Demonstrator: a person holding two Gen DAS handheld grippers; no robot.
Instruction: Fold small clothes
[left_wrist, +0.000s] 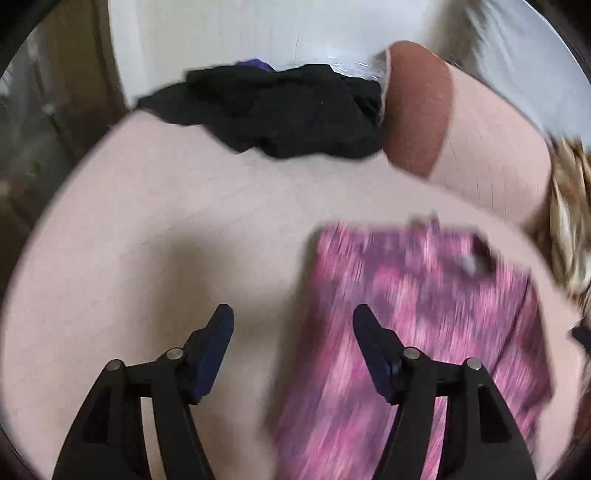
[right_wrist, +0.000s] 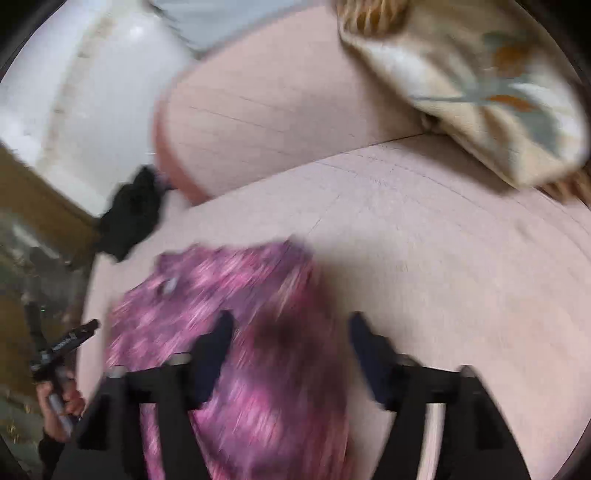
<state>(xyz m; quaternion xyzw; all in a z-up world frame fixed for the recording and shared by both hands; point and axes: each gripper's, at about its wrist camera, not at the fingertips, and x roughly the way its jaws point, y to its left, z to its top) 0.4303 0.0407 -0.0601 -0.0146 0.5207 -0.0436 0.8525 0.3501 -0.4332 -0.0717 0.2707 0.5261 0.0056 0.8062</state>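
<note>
— Looking over a pale pink sofa seat (left_wrist: 184, 229), broad and bare through the middle, with its backrest (right_wrist: 266, 110) rising behind?

— Yes, and leaning against that backrest at the far right, a cream cushion with a leaf print (right_wrist: 480, 81).

— Next in size?

— Lying flat on the seat, a pink and purple patterned garment (left_wrist: 424, 314), blurred, apparently folded into a long oblong shape. Sits under the right finger of the left gripper (left_wrist: 293, 325) and under the left finger of the right gripper (right_wrist: 291, 332).

— Gripped by either?

— No. Both spread wide above it, nothing between the fingers, no pad pressing on the cloth.

— Anything else on the seat?

— Heaped at the far edge, well apart from the patterned piece, a black pile of clothes (left_wrist: 280, 110), with a scrap of purple fabric (left_wrist: 255, 65) peeking out behind it.

— Smaller still?

— Seen low at the left of the right wrist view, a hand (right_wrist: 64, 400) clasped round the left tool's handle. On the garment's top, a small pale label (right_wrist: 169, 285), too blurred to read.
</note>
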